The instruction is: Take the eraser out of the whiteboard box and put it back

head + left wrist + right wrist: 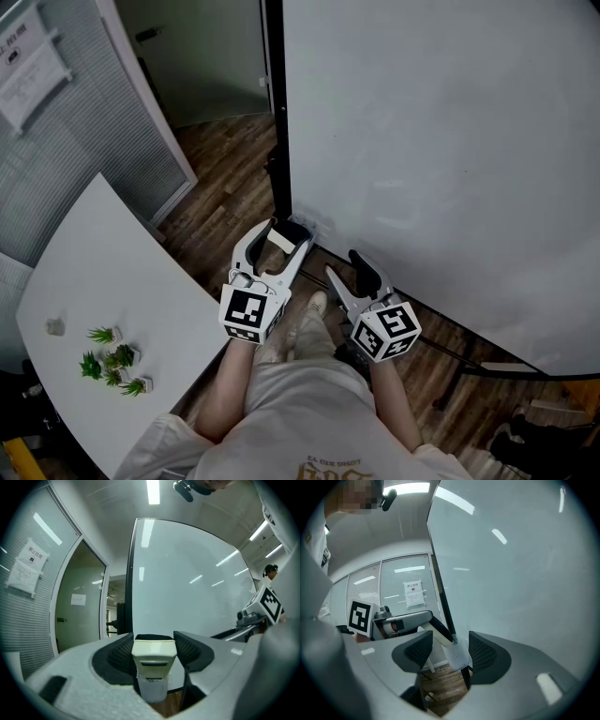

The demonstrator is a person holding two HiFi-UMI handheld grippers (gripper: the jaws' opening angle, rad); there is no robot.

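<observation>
A cream eraser (280,241) with black felt sits between the pads of my left gripper (291,234), which is shut on it. Its lower end stands in the small white box (302,228) fixed at the lower left corner of the whiteboard (441,141). In the left gripper view the eraser (153,656) stands upright over the box (152,691). My right gripper (341,264) hangs open just to the right, holding nothing. The right gripper view shows the box (458,657) beyond its jaws, and the eraser (442,638) slanting into it.
A white table (103,281) with small green plants (112,361) stands at the left. Behind it is a partition with blinds (84,122). The whiteboard's black stand (469,361) rests on the wood floor (225,178). The person's legs are below the grippers.
</observation>
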